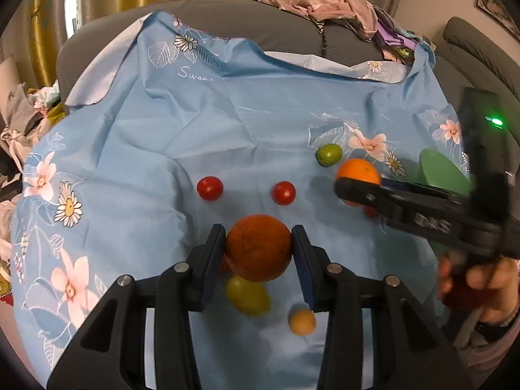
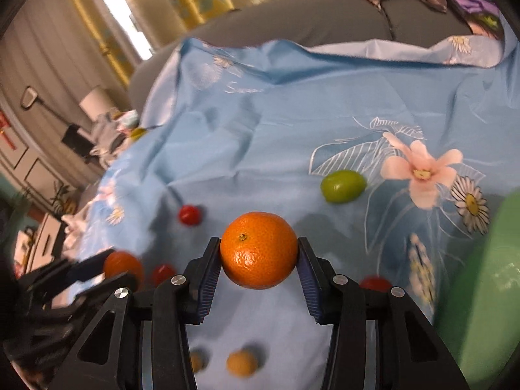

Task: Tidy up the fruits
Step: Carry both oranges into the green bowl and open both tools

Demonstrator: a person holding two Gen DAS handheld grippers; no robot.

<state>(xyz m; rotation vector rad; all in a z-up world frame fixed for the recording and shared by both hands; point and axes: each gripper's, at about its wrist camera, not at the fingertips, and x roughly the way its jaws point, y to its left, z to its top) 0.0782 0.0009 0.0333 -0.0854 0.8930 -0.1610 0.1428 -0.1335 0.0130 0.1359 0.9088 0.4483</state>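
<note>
Orange fruit [image 1: 258, 248] fills left tool [image 1: 259, 243]; right tool [image 2: 259, 253] grips tangerine [image 2: 259, 249].

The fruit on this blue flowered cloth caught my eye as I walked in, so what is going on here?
A person holds a claw in each hand and is sorting fruit. The left claw grips a dark round orange, and the right claw grips a brighter round orange. Both oranges appear lifted off the blue flowered cloth. Small red tomatoes, green oval fruits and a small yellowish fruit lie loose on it. A green bowl sits at the right.
</note>
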